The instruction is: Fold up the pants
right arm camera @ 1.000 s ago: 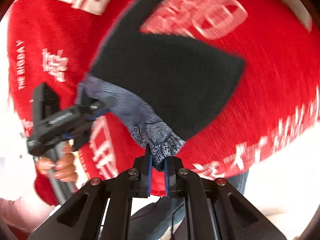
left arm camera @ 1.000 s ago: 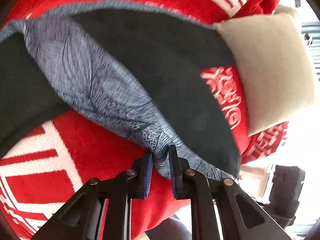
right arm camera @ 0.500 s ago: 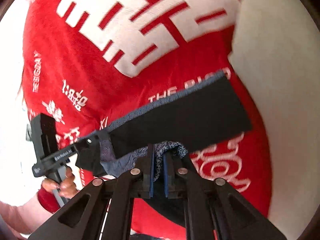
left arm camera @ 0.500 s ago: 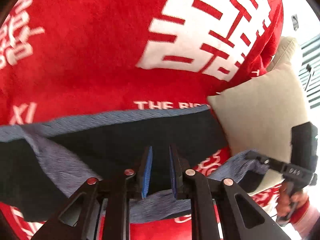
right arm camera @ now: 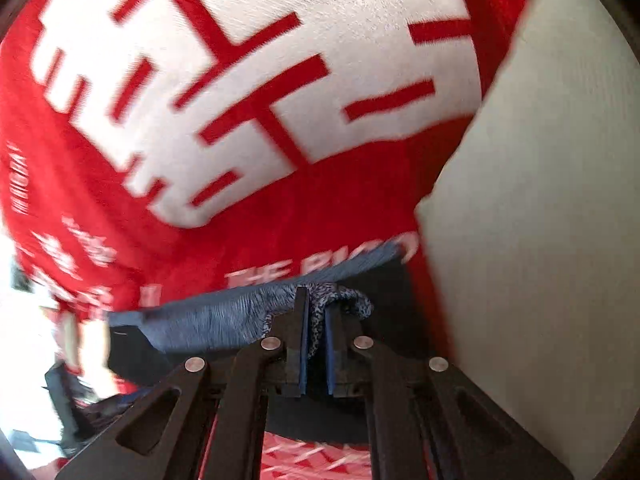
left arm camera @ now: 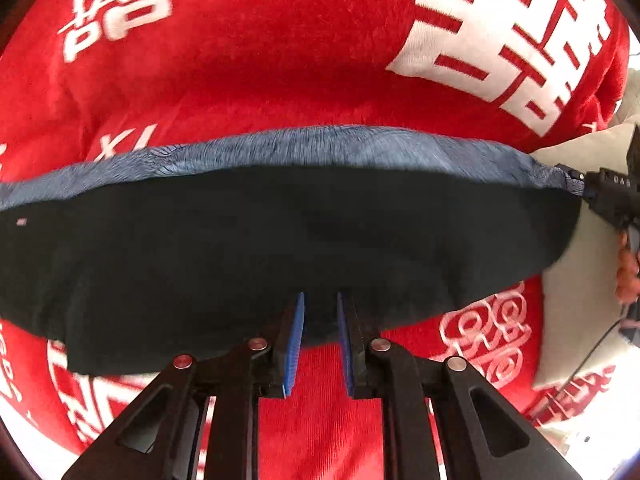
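The dark pants [left arm camera: 280, 240], with a blue-grey patterned band along their far edge, stretch wide across the left wrist view over a red blanket. My left gripper [left arm camera: 320, 308] points down at their near edge, its blue pads narrowly apart with dark cloth between the tips. At the far right of that view my right gripper [left arm camera: 612, 196] pinches the band's corner, a hand [left arm camera: 628, 272] below it. In the right wrist view my right gripper [right arm camera: 316, 308] is shut on a bunch of the patterned band, and the pants [right arm camera: 208, 320] run off to the left.
A red blanket [left arm camera: 280, 80] with large white characters covers the surface under the pants. A beige cushion [right arm camera: 540, 200] lies on its right side, close beside my right gripper. The blanket's edge and a bright floor show at the lower left [right arm camera: 24, 452].
The pants went from a bunched, hanging shape to a flat spread between the two grippers. My right gripper swung right toward the cushion. My left gripper tilted and shifted over the blanket.
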Motion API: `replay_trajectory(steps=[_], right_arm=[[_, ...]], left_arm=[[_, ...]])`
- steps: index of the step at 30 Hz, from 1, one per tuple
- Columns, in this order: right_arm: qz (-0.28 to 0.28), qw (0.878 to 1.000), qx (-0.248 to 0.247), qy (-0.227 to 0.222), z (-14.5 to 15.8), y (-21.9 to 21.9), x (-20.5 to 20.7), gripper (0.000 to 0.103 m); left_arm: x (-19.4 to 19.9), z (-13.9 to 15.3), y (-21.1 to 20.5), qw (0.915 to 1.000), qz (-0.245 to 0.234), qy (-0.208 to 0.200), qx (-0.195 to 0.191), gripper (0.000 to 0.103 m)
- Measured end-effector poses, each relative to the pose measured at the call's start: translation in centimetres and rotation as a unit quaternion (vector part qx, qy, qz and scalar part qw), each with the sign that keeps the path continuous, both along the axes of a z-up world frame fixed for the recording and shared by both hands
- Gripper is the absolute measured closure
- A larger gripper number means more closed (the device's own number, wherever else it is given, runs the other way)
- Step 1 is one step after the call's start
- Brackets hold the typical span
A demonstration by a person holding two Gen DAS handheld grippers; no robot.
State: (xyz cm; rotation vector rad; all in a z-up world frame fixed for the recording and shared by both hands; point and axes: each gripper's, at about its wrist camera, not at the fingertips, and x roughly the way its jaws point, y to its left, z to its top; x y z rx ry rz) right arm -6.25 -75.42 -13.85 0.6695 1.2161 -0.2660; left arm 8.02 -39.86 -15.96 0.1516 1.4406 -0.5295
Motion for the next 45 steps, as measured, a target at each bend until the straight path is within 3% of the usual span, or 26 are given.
replay_trajectory(steps=[1,2,3,5,7,8,9,10,11,13,19,21,22,23,26,31,34,37,39,41,45], right_arm=[[0.015,1.0,-0.006,0.026,-1.0,0.1,0.8,0.089],[0.026,0.998,-0.022,0.049,-1.4,0.4,1.4,0.07],[0.038,0.997,-0.031,0.053,-1.2,0.7,1.8,0.059],[0.052,0.997,-0.053,0.029,0.5,1.4,2.0,0.037],[0.043,0.995,-0.088,0.003,2.7,1.8,1.7,0.028],[0.033,0.994,-0.105,-0.004,3.6,1.9,1.5,0.027],[0.021,0.992,-0.122,-0.015,4.6,2.2,1.0,0.027],[0.018,0.992,-0.124,-0.02,4.8,2.3,0.9,0.029],[0.025,0.993,-0.117,-0.016,4.5,2.8,0.7,0.046],[0.044,0.993,-0.112,0.018,2.5,3.6,1.0,0.08],[0.043,0.986,-0.137,0.079,-4.9,3.0,2.4,0.08],[0.036,0.986,-0.128,0.104,-7.0,2.1,2.0,0.089],[0.046,0.983,-0.151,0.097,-6.9,2.3,1.9,0.097],[0.061,0.979,-0.167,0.101,-6.9,2.8,2.0,0.098],[0.075,0.972,-0.191,0.114,-6.7,4.0,1.7,0.098],[0.04,0.984,-0.131,0.113,-5.4,4.4,0.3,0.093],[0.064,0.988,-0.108,0.088,-4.5,6.6,-0.9,0.093],[0.082,0.988,-0.104,0.083,-5.1,8.7,-1.8,0.091],[0.075,0.989,-0.095,0.088,-6.2,9.2,-2.2,0.084],[0.056,0.991,-0.103,0.067,-6.4,9.7,-3.1,0.082],[0.058,0.991,-0.106,0.059,-6.4,9.9,-3.7,0.082]], left_arm=[[0.5,-0.9,-0.9,1.0,-0.002,-0.006,0.007,0.086],[0.8,-1.3,-1.6,0.9999,-0.001,-0.008,0.011,0.086],[1.3,-1.7,-2.0,0.9999,0.002,-0.009,0.012,0.086],[2.1,-1.9,-2.8,0.9998,0.008,-0.016,0.01,0.086],[2.7,-1.9,-3.4,0.9993,0.006,-0.031,0.02,0.085],[2.9,-1.9,-3.6,0.999,0.004,-0.035,0.025,0.083],[3.1,-2.0,-3.7,0.9988,0.002,-0.038,0.031,0.065],[3.3,-2.2,-3.8,0.9984,0.001,-0.043,0.037,0.04],[3.4,-2.2,-3.9,0.9974,0.003,-0.057,0.045,0.034],[3.5,-2.7,-4.2,0.9959,-0.003,-0.069,0.058,0.034],[4.1,-5.5,-5.1,0.9944,-0.013,-0.059,0.087,0.034],[3.4,-6.3,-4.8,0.9946,-0.017,-0.049,0.09,0.033],[2.9,-6.3,-4.5,0.9946,-0.019,-0.054,0.087,0.033],[2.4,-6.2,-4.2,0.9941,-0.026,-0.062,0.086,0.033],[1.4,-6.1,-3.6,0.9938,-0.036,-0.056,0.089,0.033],[0.9,-5.0,-1.5,0.9947,-0.023,-0.039,0.092,0.033],[1.7,-3.7,1.2,0.9916,0.015,-0.073,0.105,0.033],[3.4,-4.6,5.3,0.986,0.08,-0.061,0.132,0.033],[3.6,-5.7,7.3,0.9821,0.096,-0.055,0.153,0.032],[3.0,-6.0,9.1,0.9833,0.107,-0.055,0.136,0.024],[1.8,-5.3,9.4,0.9849,0.085,-0.045,0.144,0.024]])
